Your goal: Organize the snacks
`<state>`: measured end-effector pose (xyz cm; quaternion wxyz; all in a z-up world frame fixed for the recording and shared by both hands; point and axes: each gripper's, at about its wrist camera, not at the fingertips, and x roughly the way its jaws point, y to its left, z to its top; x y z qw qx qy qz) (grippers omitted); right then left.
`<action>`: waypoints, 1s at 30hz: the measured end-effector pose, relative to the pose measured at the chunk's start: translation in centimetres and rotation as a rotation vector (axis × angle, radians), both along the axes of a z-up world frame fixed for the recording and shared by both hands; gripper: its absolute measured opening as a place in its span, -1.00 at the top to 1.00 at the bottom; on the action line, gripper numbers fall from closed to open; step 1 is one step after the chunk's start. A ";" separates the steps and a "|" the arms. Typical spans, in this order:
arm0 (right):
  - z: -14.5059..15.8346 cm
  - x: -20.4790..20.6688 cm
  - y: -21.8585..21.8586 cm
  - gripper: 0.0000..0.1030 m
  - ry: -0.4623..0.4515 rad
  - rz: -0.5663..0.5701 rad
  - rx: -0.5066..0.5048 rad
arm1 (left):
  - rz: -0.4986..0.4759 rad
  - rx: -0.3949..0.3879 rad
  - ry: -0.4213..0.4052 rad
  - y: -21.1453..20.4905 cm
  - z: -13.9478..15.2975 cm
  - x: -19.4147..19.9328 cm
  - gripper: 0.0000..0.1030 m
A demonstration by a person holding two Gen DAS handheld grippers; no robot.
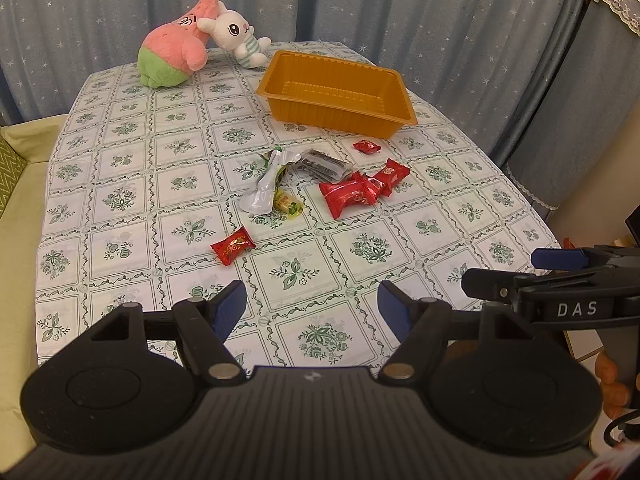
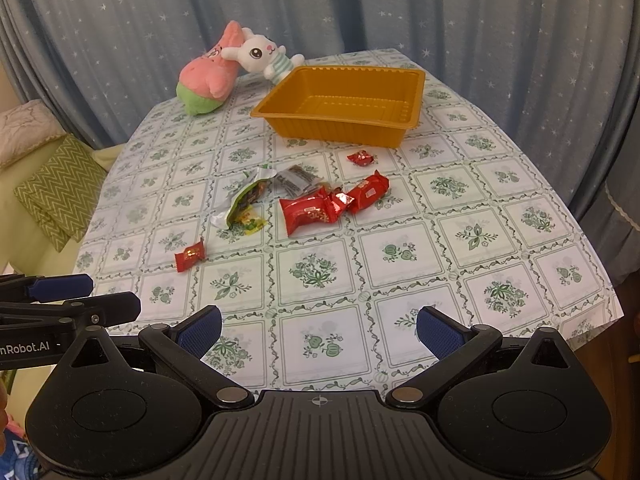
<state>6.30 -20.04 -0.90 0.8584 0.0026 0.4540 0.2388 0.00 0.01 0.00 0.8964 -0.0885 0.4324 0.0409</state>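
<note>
An empty orange tray (image 1: 394, 92) (image 2: 416, 92) stands at the far side of the table. Several wrapped snacks lie in front of it: a large red packet (image 1: 346, 198) (image 2: 308, 214), a second red packet (image 1: 392, 174) (image 2: 368, 192), a small red candy (image 1: 367, 146) (image 2: 361, 157) near the tray, a red candy (image 1: 233, 245) (image 2: 190, 255) nearest me, a silver-green wrapper (image 1: 266, 188) (image 2: 246, 196), a yellow sweet (image 1: 289, 205) (image 2: 252, 222) and a dark packet (image 1: 322, 165) (image 2: 298, 180). My left gripper (image 1: 310, 308) and my right gripper (image 2: 318, 332) are open and empty above the table's near edge.
Two plush toys, a pink star (image 1: 176, 48) (image 2: 210, 76) and a white rabbit (image 1: 238, 34) (image 2: 264, 56), sit at the far left corner. Blue curtains hang behind the table. A sofa with a green cushion (image 2: 60, 192) stands to the left.
</note>
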 end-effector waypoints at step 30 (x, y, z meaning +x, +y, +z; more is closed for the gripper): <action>-0.3 0.1 0.4 -1.00 -0.001 0.000 0.004 | 0.002 -0.003 -0.002 0.1 -0.1 0.0 -0.37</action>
